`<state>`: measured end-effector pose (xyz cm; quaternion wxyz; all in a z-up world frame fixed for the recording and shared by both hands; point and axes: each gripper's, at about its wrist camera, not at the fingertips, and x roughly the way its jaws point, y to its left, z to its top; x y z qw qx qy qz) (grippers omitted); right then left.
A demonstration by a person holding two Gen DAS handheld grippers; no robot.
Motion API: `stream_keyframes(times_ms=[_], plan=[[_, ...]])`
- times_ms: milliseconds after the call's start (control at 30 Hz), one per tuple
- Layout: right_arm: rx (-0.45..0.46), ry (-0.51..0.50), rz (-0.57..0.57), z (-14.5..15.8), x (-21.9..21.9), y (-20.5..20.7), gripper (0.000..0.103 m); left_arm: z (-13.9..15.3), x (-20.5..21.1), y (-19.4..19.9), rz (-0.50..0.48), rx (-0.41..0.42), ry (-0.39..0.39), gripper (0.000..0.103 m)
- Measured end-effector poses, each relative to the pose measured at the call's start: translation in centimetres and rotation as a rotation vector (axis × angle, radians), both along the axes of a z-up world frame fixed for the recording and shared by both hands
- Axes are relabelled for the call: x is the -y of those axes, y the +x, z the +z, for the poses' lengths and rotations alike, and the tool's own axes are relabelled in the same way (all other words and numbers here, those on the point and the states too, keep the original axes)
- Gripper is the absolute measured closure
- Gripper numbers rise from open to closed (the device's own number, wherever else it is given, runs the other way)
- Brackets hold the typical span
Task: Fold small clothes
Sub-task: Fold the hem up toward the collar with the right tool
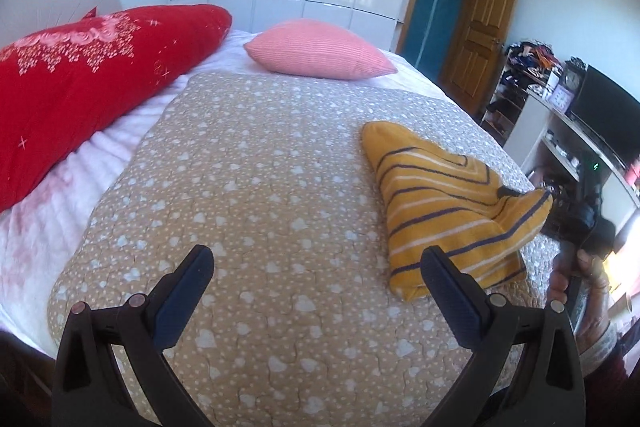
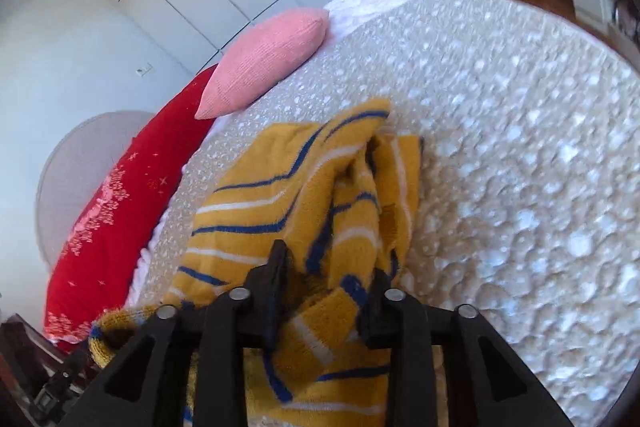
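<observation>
A yellow garment with navy and white stripes point(image 1: 444, 203) lies partly folded on the beige heart-print quilt point(image 1: 256, 187), at the right of the left wrist view. My left gripper point(image 1: 316, 267) is open and empty, hovering over the quilt to the left of the garment. My right gripper point(image 2: 328, 279) is shut on a bunched edge of the yellow striped garment point(image 2: 304, 187) and lifts that part off the quilt point(image 2: 520, 147). In the left wrist view the right gripper point(image 1: 560, 203) holds the garment's raised right corner.
A red embroidered pillow point(image 1: 88, 87) and a pink cushion point(image 1: 316, 49) lie at the head of the bed. White wardrobes stand behind. A wooden door point(image 1: 480, 27), shelves and a desk with a dark screen point(image 1: 604, 111) are to the right.
</observation>
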<state>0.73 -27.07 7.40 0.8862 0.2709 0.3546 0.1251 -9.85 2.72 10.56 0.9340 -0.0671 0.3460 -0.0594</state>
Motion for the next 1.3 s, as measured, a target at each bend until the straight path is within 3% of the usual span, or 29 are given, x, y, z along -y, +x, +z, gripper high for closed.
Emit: stream_keyframes(times_ms=[100,167,233,333,367,400,433,533,667,800,1033,1167,1267,1300], plan=[[0.081,-0.068,-0.044,3.2,0.2,-1.7,0.062,0.0,0.9,0.4,-0.018,0.0,0.022,0.0],[0.111,-0.068,-0.013,5.1,-0.4,-2.2,0.053,-0.2,1.3,0.8,-0.024,-0.008,0.018,0.0],[0.104,-0.09,0.036,6.0,-1.9,-2.2,0.038,-0.2,1.7,0.9,-0.029,-0.016,0.0,0.0],[0.021,-0.194,0.123,4.7,-5.5,-1.8,0.035,-0.3,2.1,0.7,-0.041,-0.012,-0.011,0.0],[-0.018,-0.237,0.154,3.6,-6.5,-1.6,0.039,-0.3,2.2,0.7,-0.043,-0.011,-0.007,0.0],[-0.039,-0.251,0.18,2.7,-6.9,-1.6,0.079,-0.3,2.4,0.7,-0.047,-0.011,-0.005,0.0],[-0.072,-0.243,0.205,1.6,-7.0,-1.4,0.099,-0.4,2.5,0.7,-0.054,-0.014,-0.003,0.0],[-0.082,-0.17,0.149,-0.1,-3.9,-2.5,0.1,-0.2,3.0,1.1,-0.075,-0.018,0.009,0.0],[-0.121,-0.082,0.065,-2.2,0.5,-3.7,0.101,-0.1,4.6,2.3,-0.118,-0.012,0.002,0.0],[-0.142,-0.032,0.062,-3.6,1.8,-3.5,0.101,-1.2,8.1,5.0,-0.191,-0.031,-0.021,0.0],[-0.126,0.041,0.064,-5.1,3.4,-3.8,0.099,-6.7,12.9,9.2,-0.251,-0.216,-0.014,0.0],[-0.119,0.065,0.056,-5.8,4.5,-4.1,0.088,-8.6,12.9,9.5,-0.238,-0.272,-0.041,0.0],[-0.099,0.063,0.058,-5.4,4.6,-4.5,0.081,-7.6,12.7,8.8,-0.233,-0.249,-0.03,0.0],[-0.088,0.052,0.057,-5.0,4.5,-4.7,0.075,-7.1,12.4,8.5,-0.233,-0.236,-0.023,0.0]])
